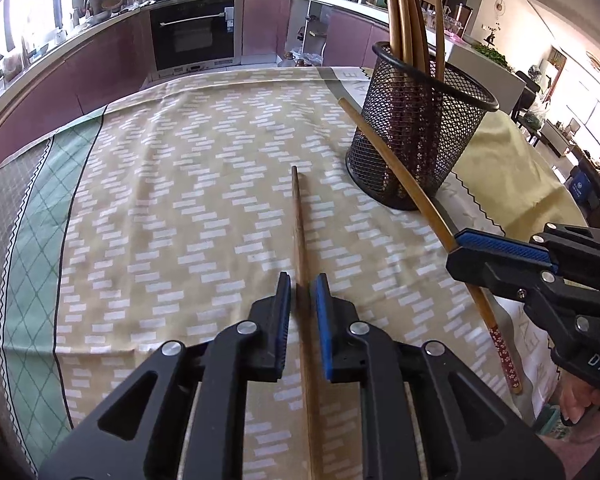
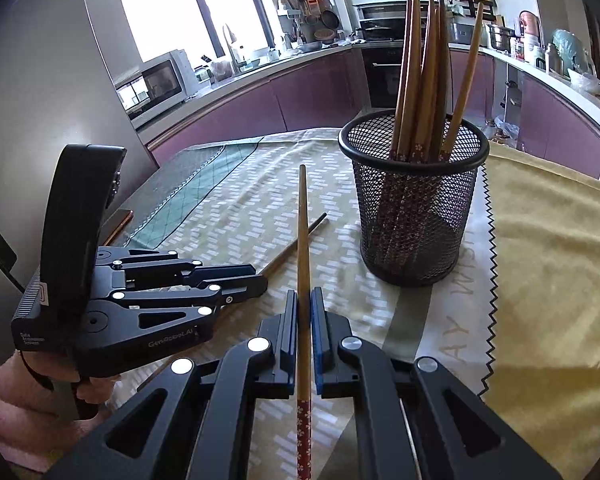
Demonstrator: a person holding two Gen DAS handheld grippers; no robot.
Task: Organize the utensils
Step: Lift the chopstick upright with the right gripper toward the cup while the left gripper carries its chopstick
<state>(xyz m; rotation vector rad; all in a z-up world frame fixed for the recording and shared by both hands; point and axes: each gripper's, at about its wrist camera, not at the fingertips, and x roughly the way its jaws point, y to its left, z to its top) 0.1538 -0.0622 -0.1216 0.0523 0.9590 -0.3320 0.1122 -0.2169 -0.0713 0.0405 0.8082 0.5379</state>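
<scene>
Chopsticks: one (image 2: 304,240) clamped in right claw (image 2: 305,332), tip raised toward mesh holder (image 2: 414,208) near tabletop's right edge; another (image 1: 300,220) flat on tablecloth (image 1: 180,200) between slightly parted left claw (image 1: 302,300) pads, unpinched; more stand in holder.

A table covered by a patterned tablecloth (image 1: 188,184) carries a black mesh holder (image 1: 416,136) near its far right corner, a yellow cloth (image 2: 552,248) alongside, and one chopstick (image 1: 299,216) lying flat.

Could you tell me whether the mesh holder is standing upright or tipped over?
Upright: the mesh holder stands on its base on the tablecloth, rim on top, with chopsticks sticking up out of it.
</scene>
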